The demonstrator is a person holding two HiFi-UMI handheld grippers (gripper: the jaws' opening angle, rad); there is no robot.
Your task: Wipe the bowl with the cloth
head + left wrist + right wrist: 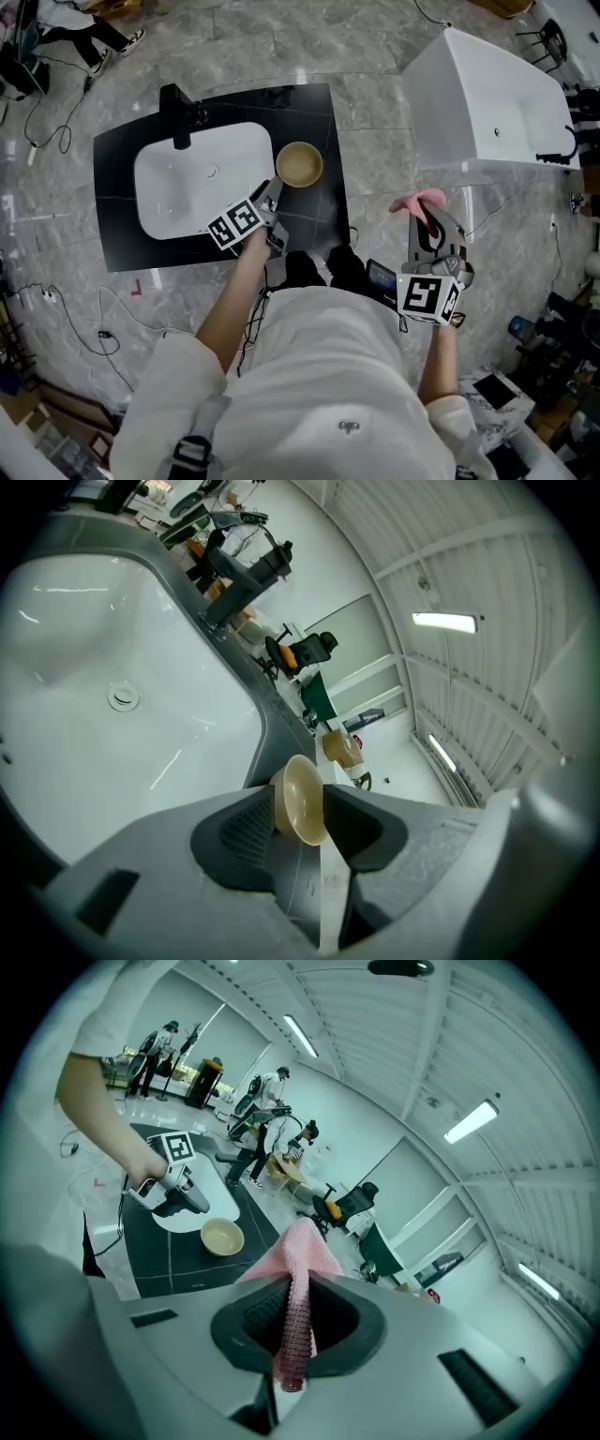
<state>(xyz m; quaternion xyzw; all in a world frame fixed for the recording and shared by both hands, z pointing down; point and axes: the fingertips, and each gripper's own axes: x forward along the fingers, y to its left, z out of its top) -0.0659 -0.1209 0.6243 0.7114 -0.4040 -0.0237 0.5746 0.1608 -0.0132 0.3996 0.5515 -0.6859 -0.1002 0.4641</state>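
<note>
The tan bowl (298, 164) stands upright on the black countertop (314, 211), just right of the sink. My left gripper (274, 190) sits at the bowl's near-left side, jaws open. In the left gripper view the bowl (302, 794) shows in the gap of that gripper (300, 825), beyond the pads, with nothing pressed on it. My right gripper (427, 222) hangs off to the right of the counter, over the floor, shut on a pink cloth (419, 201). In the right gripper view the cloth (298, 1269) is pinched between the pads, with the bowl (223, 1237) far off to the left.
A white sink basin (187, 178) with a black faucet (175, 114) fills the counter's left half. A white tub (487, 103) stands at the upper right. Cables (56, 131) trail over the marble floor. People stand far back in the right gripper view.
</note>
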